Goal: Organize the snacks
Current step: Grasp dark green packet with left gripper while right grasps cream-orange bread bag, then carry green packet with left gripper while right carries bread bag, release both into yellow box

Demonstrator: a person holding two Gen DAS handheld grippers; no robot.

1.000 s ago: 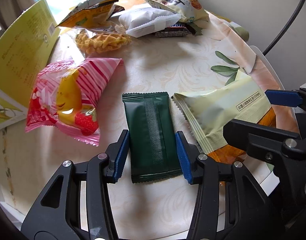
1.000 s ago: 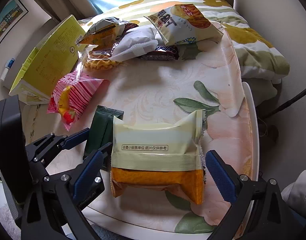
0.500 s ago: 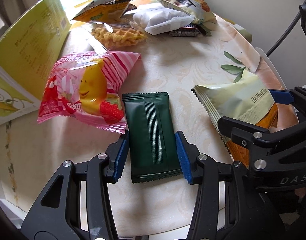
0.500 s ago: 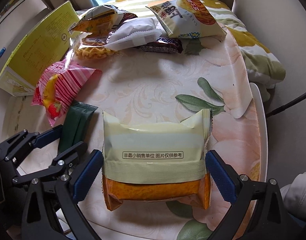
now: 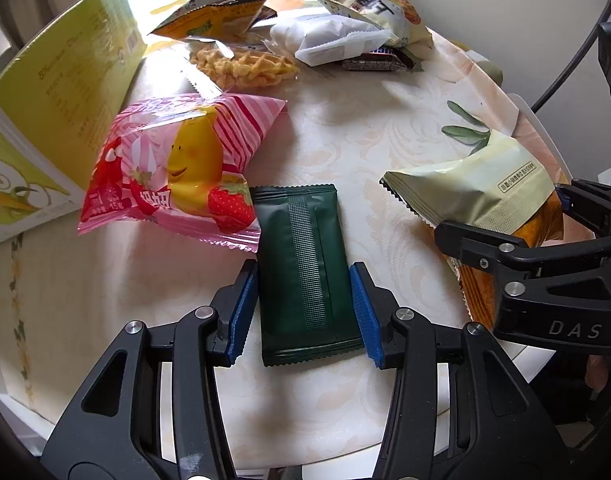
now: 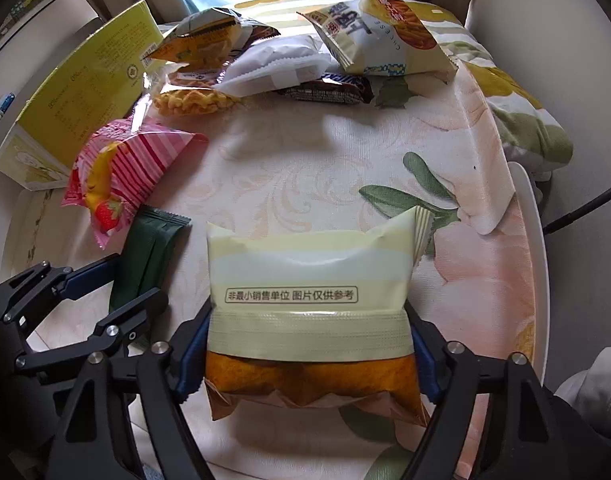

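My left gripper (image 5: 303,312) is shut on a dark green snack packet (image 5: 305,268), with a blue pad against each long side; the packet also shows in the right wrist view (image 6: 145,256). My right gripper (image 6: 305,354) is shut on a pale yellow and orange snack bag (image 6: 309,300), squeezing its lower sides. That bag also shows at the right of the left wrist view (image 5: 477,196). A pink striped strawberry snack bag (image 5: 177,164) lies left of the green packet and touches its top corner.
A yellow-green box (image 6: 81,84) leans at the table's left. A pile of snacks sits at the far edge: an orange bag (image 6: 205,40), waffle pack (image 6: 193,100), white packet (image 6: 277,64), chocolate bar (image 6: 329,90) and cheese snack bag (image 6: 377,36). The floral tablecloth (image 6: 305,160) covers the round table.
My right gripper has closed onto the pale yellow bag, which was loosely between open fingers before. The left gripper with the green packet has moved toward the pink bag, now touching it.
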